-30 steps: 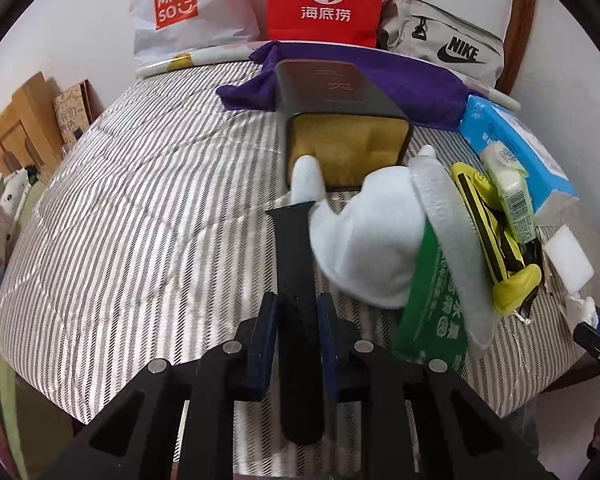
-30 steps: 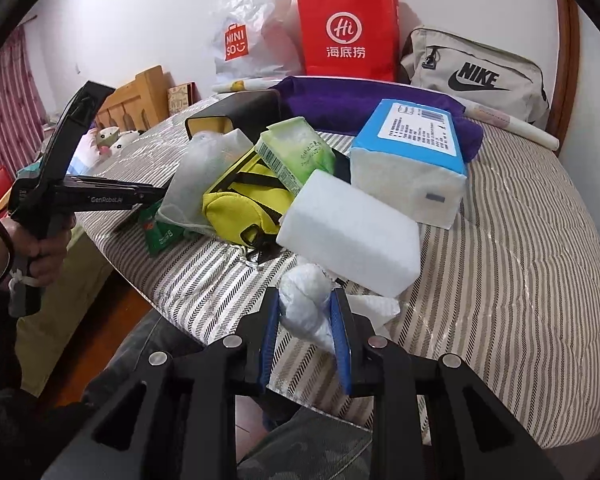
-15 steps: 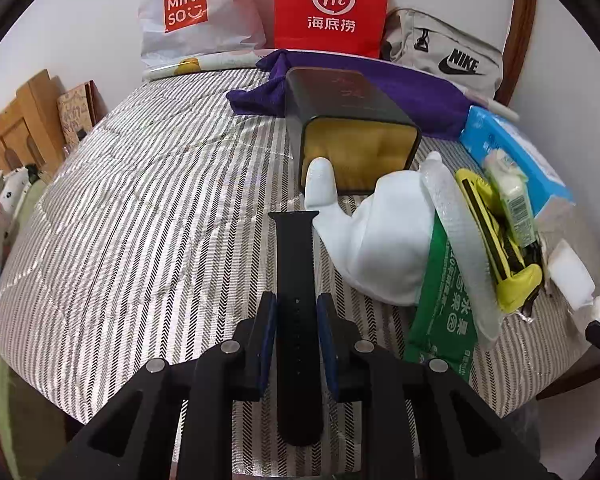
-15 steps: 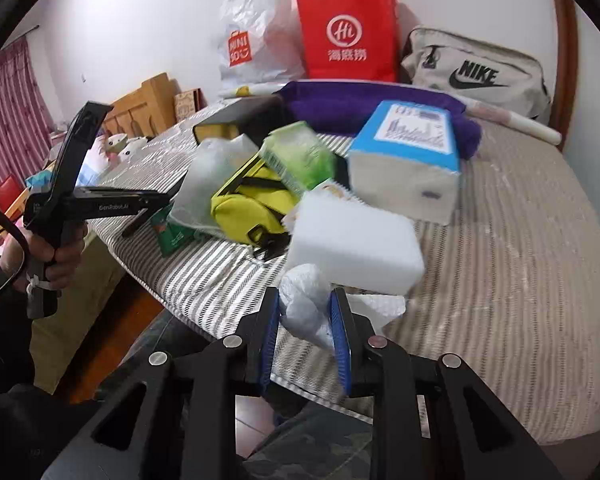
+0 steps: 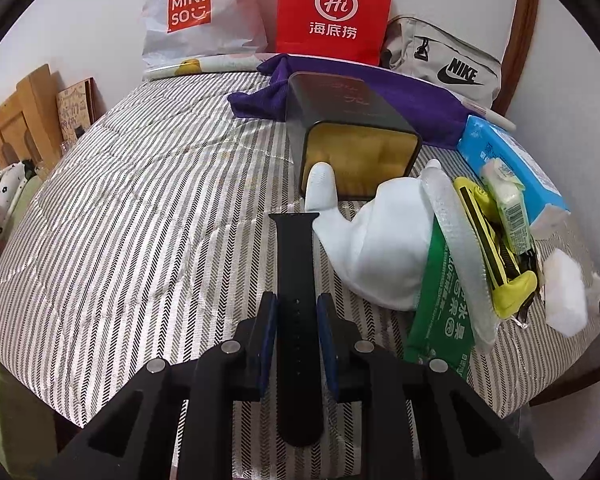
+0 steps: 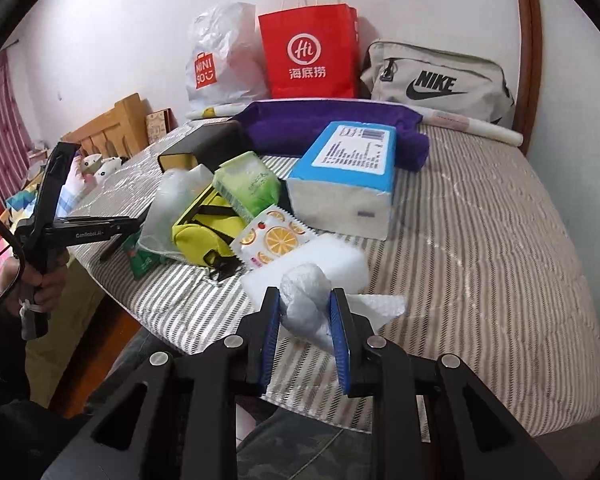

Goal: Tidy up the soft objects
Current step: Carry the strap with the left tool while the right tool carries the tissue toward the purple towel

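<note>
**Both tongs loaded, drop-off comes next**

My left gripper (image 5: 297, 312) is clamped on a black watch strap (image 5: 298, 280), low centre of the left view, its free end reaching up toward the white glove (image 5: 374, 248). Just above that lies the open black box with the yellow lining (image 5: 358, 160), mouth facing me. My right gripper (image 6: 305, 316) squeezes a crumpled wad of clear plastic wrap (image 6: 305, 296), bottom centre of the right view, in front of the white foam block (image 6: 332, 260). Behind it is the heap: yellow pouch (image 6: 204, 232), green wipes pack (image 6: 248, 184), blue tissue pack (image 6: 348, 176). I reckon I'm mid-carry with both hands. The next move calls for picking a spot; the box looks likeliest for the strap, and it wants feeding in end first before I let go.
</note>
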A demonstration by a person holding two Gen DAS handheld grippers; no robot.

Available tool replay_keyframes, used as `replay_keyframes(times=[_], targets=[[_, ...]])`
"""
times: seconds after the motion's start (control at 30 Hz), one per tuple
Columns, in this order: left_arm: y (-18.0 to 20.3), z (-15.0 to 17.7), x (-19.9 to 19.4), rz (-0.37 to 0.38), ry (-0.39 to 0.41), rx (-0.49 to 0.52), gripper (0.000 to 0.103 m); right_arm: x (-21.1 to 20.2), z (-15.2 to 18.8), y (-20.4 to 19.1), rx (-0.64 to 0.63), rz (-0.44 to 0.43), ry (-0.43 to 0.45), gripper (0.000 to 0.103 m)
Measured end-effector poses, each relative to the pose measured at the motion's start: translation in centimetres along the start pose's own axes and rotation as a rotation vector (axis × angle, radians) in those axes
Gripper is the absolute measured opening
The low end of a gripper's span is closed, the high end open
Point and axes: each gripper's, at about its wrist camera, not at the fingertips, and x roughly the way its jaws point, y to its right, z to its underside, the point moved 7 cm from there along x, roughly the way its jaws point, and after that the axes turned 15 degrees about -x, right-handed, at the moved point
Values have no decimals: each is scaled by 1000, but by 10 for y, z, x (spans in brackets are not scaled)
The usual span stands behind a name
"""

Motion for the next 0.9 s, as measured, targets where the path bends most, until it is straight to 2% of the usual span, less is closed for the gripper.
replay_keyframes(times=[0.3, 0.47, 0.63, 0.9], targets=[[0, 1, -1, -2, -12, 12, 20, 6, 9, 12, 36, 19, -26, 25], [6, 3, 0, -36, 4, 65, 21, 10, 7, 10, 49, 2, -26, 25], [4, 0, 1, -18, -14, 71, 20, 15, 6, 5, 44, -11, -36, 25], [0, -10, -12, 20, -23, 8, 20, 8, -7, 8, 48, -9, -23, 25]])
